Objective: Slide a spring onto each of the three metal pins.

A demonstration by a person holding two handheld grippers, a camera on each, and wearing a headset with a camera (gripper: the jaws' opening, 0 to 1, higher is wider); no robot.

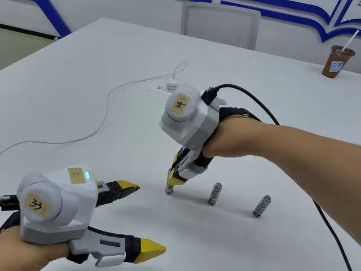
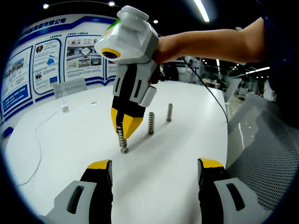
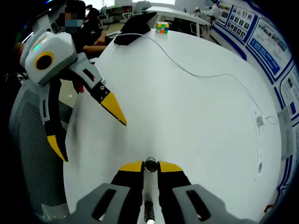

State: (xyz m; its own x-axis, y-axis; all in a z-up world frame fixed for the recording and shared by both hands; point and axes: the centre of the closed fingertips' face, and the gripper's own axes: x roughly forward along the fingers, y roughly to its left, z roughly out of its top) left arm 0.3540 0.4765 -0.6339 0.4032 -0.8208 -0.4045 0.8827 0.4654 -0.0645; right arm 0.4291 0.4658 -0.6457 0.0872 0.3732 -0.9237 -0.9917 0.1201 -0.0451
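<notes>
Left gripper view, centre: last spring (image 2: 121, 140) was clenched by right gripper (image 2: 125, 133) over its pin (image 2: 124, 150); left gripper (image 2: 155, 164) was seen released; sliding it down was judged next.

Bright, even overhead light washes the white table (image 1: 84, 84), with soft, faint shadows beside the springs (image 1: 215, 193). Ceiling strip lights (image 2: 202, 9) glare in the left gripper view. Both gripper views bow strongly at the edges; focus is fairly sharp.

On the table (image 1: 84, 84), one spring (image 1: 215, 193) stands between right tongs (image 1: 171, 182) and another spring (image 1: 262, 206).
</notes>
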